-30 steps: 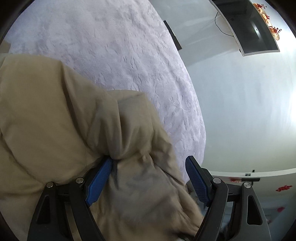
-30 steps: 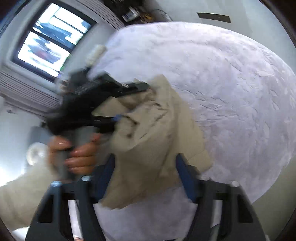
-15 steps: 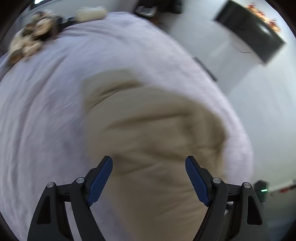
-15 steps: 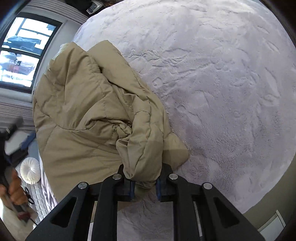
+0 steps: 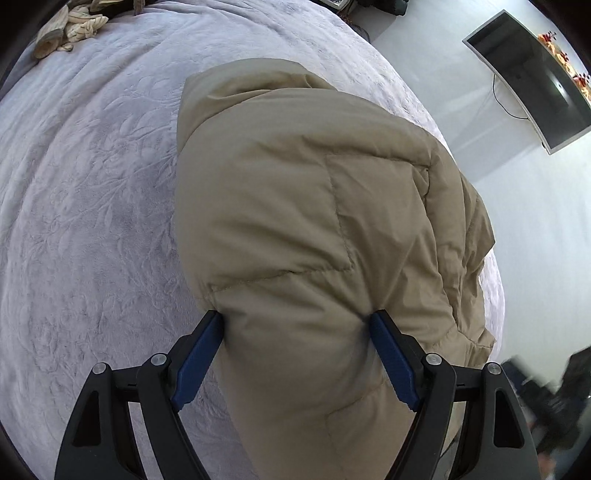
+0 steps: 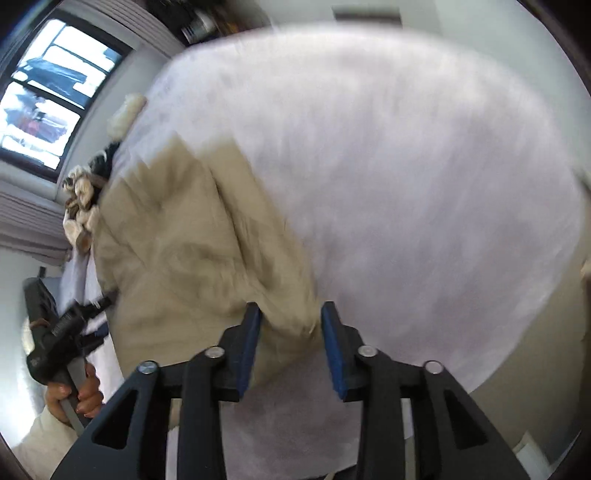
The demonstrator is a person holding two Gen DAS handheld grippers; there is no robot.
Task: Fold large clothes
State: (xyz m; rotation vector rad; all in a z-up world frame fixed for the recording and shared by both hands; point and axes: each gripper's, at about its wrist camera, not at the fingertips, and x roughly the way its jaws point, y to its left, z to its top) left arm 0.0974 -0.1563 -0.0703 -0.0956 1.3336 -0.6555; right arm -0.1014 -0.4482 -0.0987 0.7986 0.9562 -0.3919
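Note:
A large tan padded coat [image 5: 314, 206] lies bunched on a pale lilac bedspread [image 5: 92, 206]. My left gripper [image 5: 297, 332] is open, its blue pads on either side of the coat's near end. In the blurred right wrist view the coat [image 6: 177, 251] lies at the left of the bed. My right gripper [image 6: 291, 325] is open, with an edge of the coat between its blue pads. The left gripper [image 6: 62, 332] shows there at the far left, held by a hand.
A heap of other clothes [image 5: 70, 22] lies at the bed's far left corner. A dark TV [image 5: 532, 70] hangs on the white wall at the right. A window [image 6: 48, 92] is beyond the bed. Dark objects [image 5: 554, 398] stand on the floor at the right.
My right gripper was shut on the coat's edge half a second ago and now stands open. The left gripper swung over the coat and now straddles its near end.

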